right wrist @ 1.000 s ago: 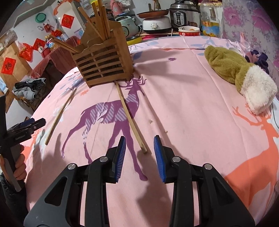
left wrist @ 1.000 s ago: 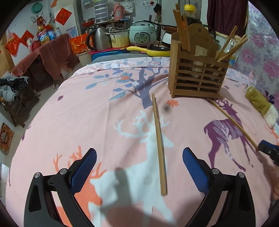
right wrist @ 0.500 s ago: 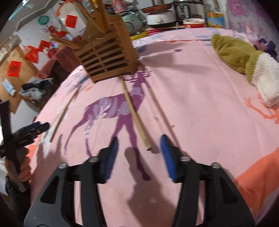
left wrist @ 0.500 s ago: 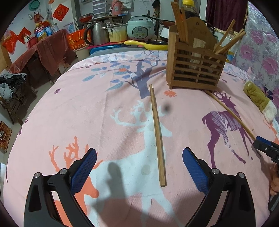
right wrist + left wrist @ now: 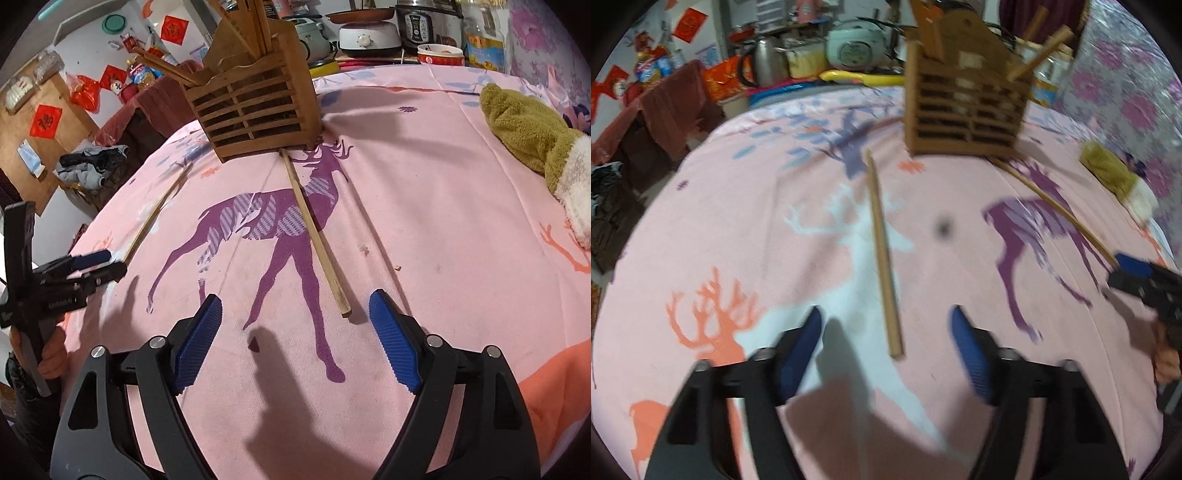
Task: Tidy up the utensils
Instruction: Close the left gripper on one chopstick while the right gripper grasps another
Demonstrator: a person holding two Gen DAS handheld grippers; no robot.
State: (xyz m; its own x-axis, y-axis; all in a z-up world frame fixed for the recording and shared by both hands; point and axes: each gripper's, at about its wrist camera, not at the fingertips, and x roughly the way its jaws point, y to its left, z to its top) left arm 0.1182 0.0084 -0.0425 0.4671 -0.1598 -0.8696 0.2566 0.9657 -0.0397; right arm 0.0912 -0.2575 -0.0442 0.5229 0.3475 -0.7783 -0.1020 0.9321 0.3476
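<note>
A wooden chopstick (image 5: 882, 251) lies on the pink deer-print cloth, its near end between the fingertips of my left gripper (image 5: 886, 350). Those jaws are closing and the pads stand clear of the stick. A second chopstick (image 5: 317, 236) runs from the slatted wooden holder (image 5: 255, 107) toward my right gripper (image 5: 297, 339). Its jaws are opening with nothing held, and the stick's end lies just ahead of the right fingertip. The holder (image 5: 967, 110) has several chopsticks in it. In the left wrist view, the right gripper (image 5: 1123, 266) sits at the end of the second chopstick (image 5: 1052, 206).
A green and white plush mitt (image 5: 528, 136) lies at the right of the table. Rice cookers, a kettle (image 5: 764, 66) and jars crowd the far edge. The round table drops off at the left toward dark furniture. A hand (image 5: 51, 354) holds the left gripper (image 5: 107, 262).
The left jaws have narrowed and the left gripper has come down closer over its chopstick's near end. The right jaws have spread wide apart, staying at the end of their chopstick.
</note>
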